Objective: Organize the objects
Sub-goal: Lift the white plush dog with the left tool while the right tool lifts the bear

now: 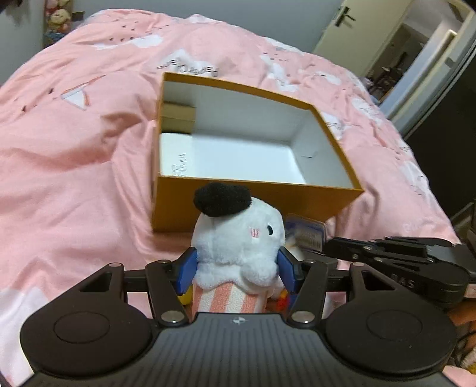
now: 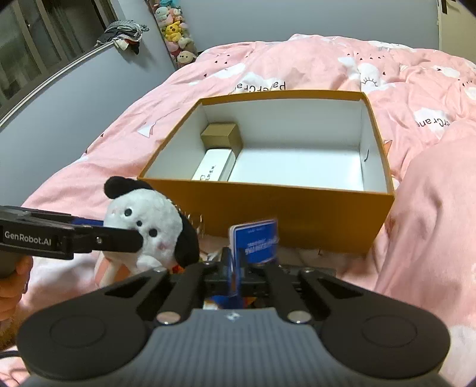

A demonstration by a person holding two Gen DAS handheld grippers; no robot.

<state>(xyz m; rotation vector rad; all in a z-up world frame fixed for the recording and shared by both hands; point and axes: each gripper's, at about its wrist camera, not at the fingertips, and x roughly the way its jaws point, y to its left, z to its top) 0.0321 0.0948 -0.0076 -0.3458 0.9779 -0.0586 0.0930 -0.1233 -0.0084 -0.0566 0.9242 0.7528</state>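
Note:
An open orange box with a white inside lies on the pink bed; it also shows in the right wrist view. Inside at its left lie a small tan box and a white box. My left gripper is shut on a white plush dog with black ears, held just before the box's near wall; the plush also shows in the right wrist view. My right gripper is shut on a blue card pack, seen behind the plush in the left wrist view.
The pink duvet covers the bed and bulges at the right. Plush toys pile at the far corner. A door stands beyond the bed. Small colourful items lie under the grippers.

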